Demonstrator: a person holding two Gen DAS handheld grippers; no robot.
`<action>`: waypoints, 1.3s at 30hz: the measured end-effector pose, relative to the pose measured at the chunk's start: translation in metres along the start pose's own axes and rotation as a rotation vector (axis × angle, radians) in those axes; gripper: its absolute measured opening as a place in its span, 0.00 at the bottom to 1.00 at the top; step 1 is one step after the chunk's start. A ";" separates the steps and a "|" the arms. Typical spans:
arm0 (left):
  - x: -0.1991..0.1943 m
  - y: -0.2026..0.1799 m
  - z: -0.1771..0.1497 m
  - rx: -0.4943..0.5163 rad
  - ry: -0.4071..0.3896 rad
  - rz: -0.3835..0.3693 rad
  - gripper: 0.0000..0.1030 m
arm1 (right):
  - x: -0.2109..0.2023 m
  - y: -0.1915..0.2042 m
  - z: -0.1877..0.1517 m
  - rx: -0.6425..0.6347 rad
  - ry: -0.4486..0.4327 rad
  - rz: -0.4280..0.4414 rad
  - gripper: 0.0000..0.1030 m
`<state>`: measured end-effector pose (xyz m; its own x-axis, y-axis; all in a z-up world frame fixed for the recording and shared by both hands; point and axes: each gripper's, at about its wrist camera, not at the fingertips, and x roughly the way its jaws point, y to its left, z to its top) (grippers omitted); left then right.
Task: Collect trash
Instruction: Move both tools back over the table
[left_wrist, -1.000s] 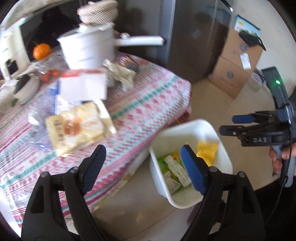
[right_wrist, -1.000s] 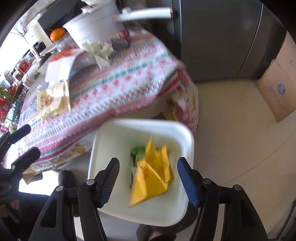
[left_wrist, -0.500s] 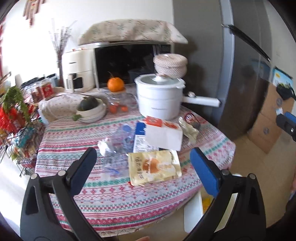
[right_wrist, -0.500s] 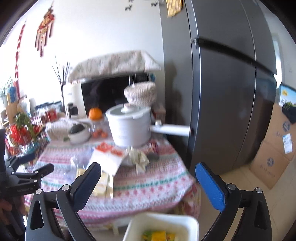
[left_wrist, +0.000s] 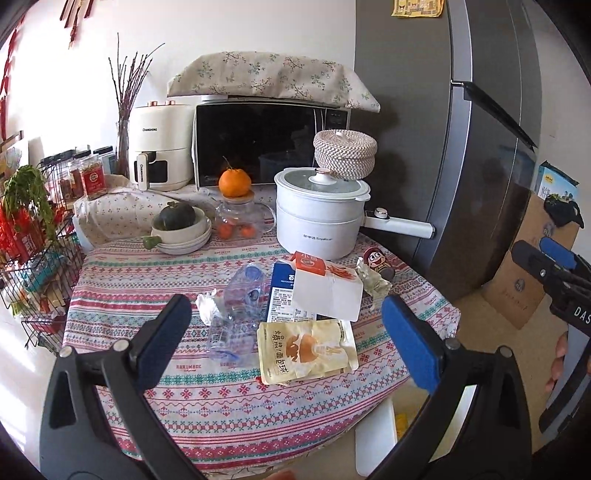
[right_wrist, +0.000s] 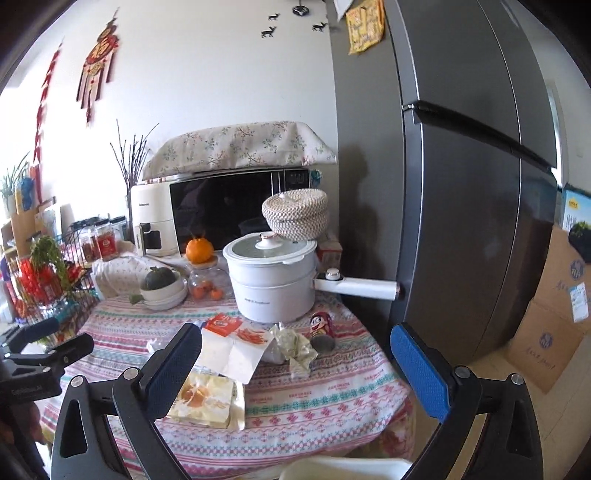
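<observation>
Both the left gripper (left_wrist: 284, 338) and right gripper (right_wrist: 295, 363), jaws wide and empty, have lifted from the white plastic bin (left_wrist: 373, 439) beside the desk (left_wrist: 147, 280), so the yellow snack pouch (left_wrist: 304, 350) looks next.

tablecloth (left_wrist: 229, 398): red-teal pattern | pot (left_wrist: 317, 218): white | snack pouch (left_wrist: 306, 350): yellow | fridge (left_wrist: 461, 147): grey

Right gripper (right_wrist: 295, 363) gaped wide and empty; crumpled wrapper (right_wrist: 295, 345) lay between its jaws, white bin (right_wrist: 343, 469) below.
</observation>
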<state>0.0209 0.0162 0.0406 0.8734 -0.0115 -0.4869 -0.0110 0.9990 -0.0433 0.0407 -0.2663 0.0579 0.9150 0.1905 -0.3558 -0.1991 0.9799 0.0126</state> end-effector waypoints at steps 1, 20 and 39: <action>0.000 -0.002 0.000 0.025 -0.002 0.004 0.99 | 0.001 0.002 0.000 -0.007 0.002 0.000 1.00; 0.029 -0.012 0.008 0.142 0.041 0.056 0.99 | 0.050 -0.008 -0.002 0.081 0.142 -0.008 1.00; 0.114 0.052 -0.010 0.067 0.229 0.065 0.99 | 0.171 0.062 -0.041 0.015 0.442 0.096 1.00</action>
<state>0.1153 0.0668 -0.0255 0.7388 0.0506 -0.6720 -0.0244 0.9985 0.0484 0.1701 -0.1755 -0.0402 0.6540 0.2404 -0.7173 -0.2677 0.9603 0.0778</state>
